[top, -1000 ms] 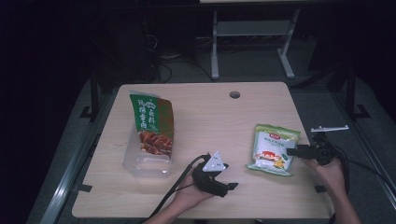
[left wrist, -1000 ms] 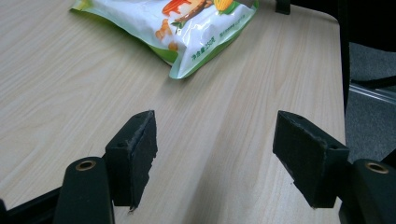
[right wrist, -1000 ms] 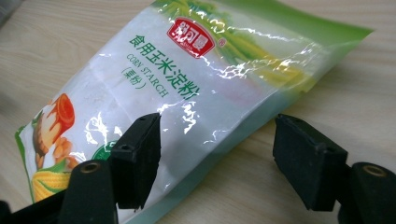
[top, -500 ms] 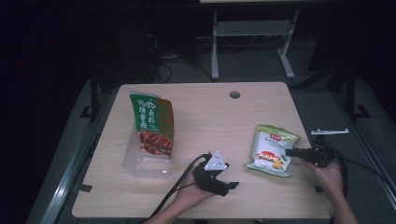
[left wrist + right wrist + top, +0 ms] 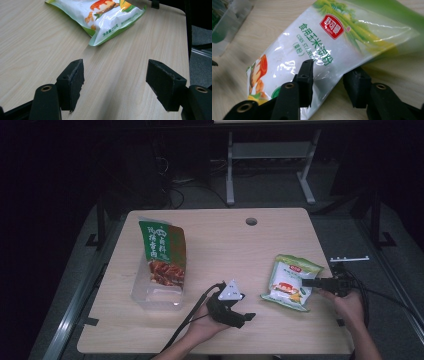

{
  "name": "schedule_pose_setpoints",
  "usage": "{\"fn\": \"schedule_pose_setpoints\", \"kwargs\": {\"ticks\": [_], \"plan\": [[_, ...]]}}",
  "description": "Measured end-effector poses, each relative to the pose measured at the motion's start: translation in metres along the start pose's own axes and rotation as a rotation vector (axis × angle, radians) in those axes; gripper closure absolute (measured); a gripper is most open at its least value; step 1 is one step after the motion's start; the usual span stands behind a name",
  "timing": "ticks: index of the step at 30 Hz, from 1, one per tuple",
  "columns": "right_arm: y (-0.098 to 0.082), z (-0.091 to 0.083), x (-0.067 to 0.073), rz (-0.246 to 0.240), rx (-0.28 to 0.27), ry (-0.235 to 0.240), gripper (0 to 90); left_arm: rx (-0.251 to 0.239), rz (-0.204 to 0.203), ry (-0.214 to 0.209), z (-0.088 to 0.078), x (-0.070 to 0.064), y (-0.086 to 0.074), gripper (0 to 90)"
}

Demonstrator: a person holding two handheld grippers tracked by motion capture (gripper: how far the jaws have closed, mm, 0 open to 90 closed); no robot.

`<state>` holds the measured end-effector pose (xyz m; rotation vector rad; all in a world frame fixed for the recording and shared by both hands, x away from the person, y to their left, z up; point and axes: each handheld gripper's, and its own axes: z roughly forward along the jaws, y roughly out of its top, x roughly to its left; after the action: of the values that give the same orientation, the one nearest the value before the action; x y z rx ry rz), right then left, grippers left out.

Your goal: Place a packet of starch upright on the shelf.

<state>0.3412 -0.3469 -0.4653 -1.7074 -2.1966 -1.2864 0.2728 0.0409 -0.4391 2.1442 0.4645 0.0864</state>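
While the red-green pouch (image 5: pixel 162 255) already stands in the clear bin (image 5: pixel 145 295) at 9 o'clock, the right gripper (image 5: pixel 329 85), jaws just reopening astride the starch bag's (image 5: pixel 312 50) edge, hasn't lifted it; the left gripper (image 5: pixel 115 82) idles open.

Right gripper (image 5: pixel 328 82) jaws just reopening, astride edge of cornstarch bag (image 5: pixel 312 52); pads seemingly not pressing. Bag lay on wooden table (image 5: pixel 269 22); clear container (image 5: pixel 229 20) upper left.

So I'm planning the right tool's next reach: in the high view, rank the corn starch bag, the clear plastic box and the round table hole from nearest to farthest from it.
1. Corn starch bag: right at the right tool, its edge between the jaws.
2. Table hole: toward the far edge, left of the tool.
3. Clear plastic box: across the table on the left side, holding a green and brown packet.
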Motion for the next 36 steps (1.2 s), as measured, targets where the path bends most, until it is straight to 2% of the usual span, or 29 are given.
{"fn": "schedule_pose_setpoints", "kwargs": {"ticks": [3,4,6,9,11,18,20,21,24,28,33,36], "plan": [[0.000,0.004,0.001,0.010,-0.007,0.038,80.5,-0.006,-0.008,-0.014,0.001,0.000,0.001,29.8],[0.000,0.005,0.004,-0.006,-0.008,0.039,85.2,-0.004,-0.008,-0.016,0.001,-0.001,0.001,29.8],[0.002,0.006,0.011,-0.039,-0.001,0.015,88.1,-0.005,-0.008,-0.016,0.002,-0.001,0.002,29.8],[0.003,0.003,0.020,-0.095,0.004,-0.014,89.0,-0.011,-0.017,-0.017,0.001,0.001,0.002,29.7],[0.003,0.001,0.027,-0.111,-0.007,-0.016,89.2,-0.010,-0.020,-0.016,0.001,0.003,0.003,29.6],[0.002,-0.015,0.058,-0.208,-0.099,0.013,89.5,-0.022,-0.053,-0.029,0.004,0.006,0.007,27.1],[0.001,-0.019,0.066,-0.227,-0.118,0.024,89.5,-0.036,-0.075,-0.035,0.006,0.007,0.008,26.6],[0.000,-0.021,0.070,-0.237,-0.123,0.029,89.5,-0.033,-0.073,-0.038,0.007,0.009,0.009,26.3],[-0.002,-0.026,0.080,-0.271,-0.138,0.037,89.5,-0.043,-0.106,-0.055,0.014,0.012,0.013,26.0],[-0.006,-0.032,0.091,-0.327,-0.168,0.064,89.6,-0.055,-0.115,-0.074,0.024,0.013,0.022,25.9],[-0.011,-0.038,0.106,-0.399,-0.189,0.101,89.5,-0.079,-0.174,-0.102,0.034,0.021,0.029,26.2],[-0.014,-0.040,0.112,-0.434,-0.190,0.119,89.5,-0.090,-0.205,-0.139,0.036,0.028,0.028,31.1]]}}
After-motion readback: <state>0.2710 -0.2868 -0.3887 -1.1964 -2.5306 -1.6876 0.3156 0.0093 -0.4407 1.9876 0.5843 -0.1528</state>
